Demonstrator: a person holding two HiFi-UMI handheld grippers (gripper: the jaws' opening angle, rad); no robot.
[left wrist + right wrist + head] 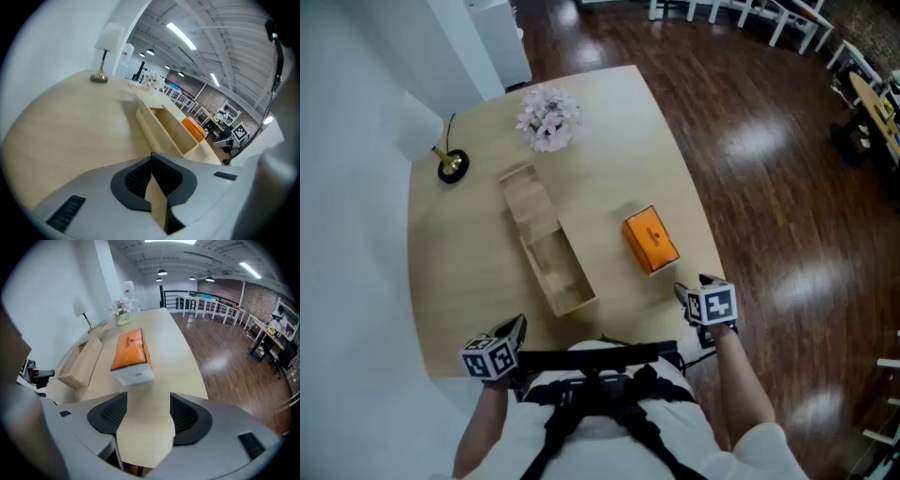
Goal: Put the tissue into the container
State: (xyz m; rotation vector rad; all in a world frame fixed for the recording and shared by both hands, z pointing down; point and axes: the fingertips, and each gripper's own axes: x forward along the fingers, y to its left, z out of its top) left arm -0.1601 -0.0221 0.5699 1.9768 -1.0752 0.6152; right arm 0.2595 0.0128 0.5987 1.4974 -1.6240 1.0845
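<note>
An orange tissue pack (pixel 651 239) with a white end lies on the wooden table (pixel 478 281), to the right of a long open wooden container (pixel 555 267). My right gripper (pixel 146 411) stands open near the table's front edge, just short of the tissue pack (pixel 131 355), with nothing between its jaws. My left gripper (pixel 151 180) is shut and empty at the front left, with the container (pixel 164 129) and the tissue pack (pixel 194 129) ahead of it. In the head view the right gripper (pixel 686 292) and left gripper (pixel 517 328) sit at the near edge.
The container's wooden lid (pixel 528 202) lies at its far end. A vase of pale flowers (pixel 547 119) and a small brass lamp (pixel 451 165) stand at the back of the table. Dark wood floor lies to the right, and a white wall to the left.
</note>
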